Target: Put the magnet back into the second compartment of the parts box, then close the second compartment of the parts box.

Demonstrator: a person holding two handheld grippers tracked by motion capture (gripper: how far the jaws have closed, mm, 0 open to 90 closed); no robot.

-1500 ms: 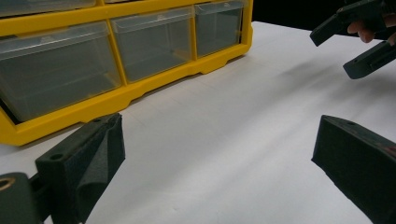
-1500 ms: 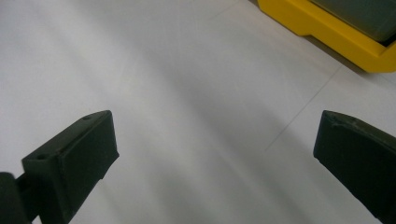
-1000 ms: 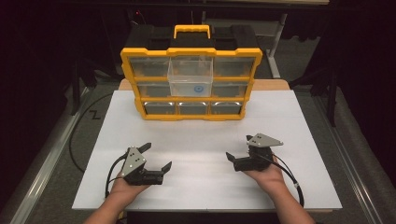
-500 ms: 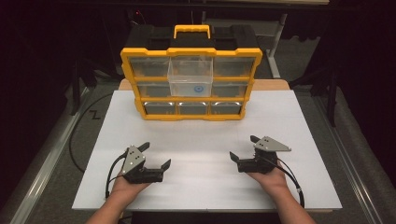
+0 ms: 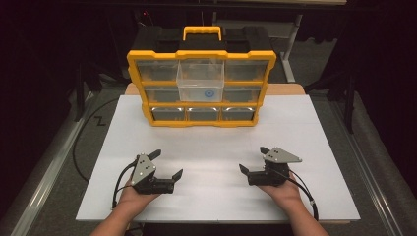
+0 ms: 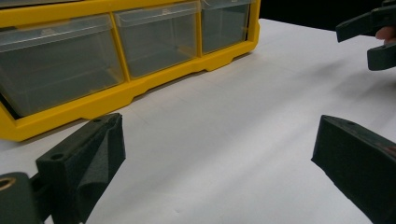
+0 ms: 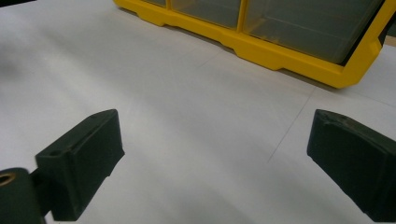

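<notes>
Organizer [image 5: 201, 88] stands upright at twelve o'clock on the surface [image 5: 295, 128], drawer fronts facing me so I can reach them. My left tool [image 5: 167, 164] at seven and right tool [image 5: 253, 160] at five rest apart, both spread wide, gripping nothing. One pulled-out drawer [image 5: 200, 81] shows a blue mark, unreadable.

Light falls from above onto the white bench [image 5: 295, 128], which reads bright while the surroundings sink into near black. Shadows under each tool are soft and faint. The yellow organizer [image 5: 201, 88] shows mild glare on its clear drawers. The gripper views are soft, with near jaws blurred.
</notes>
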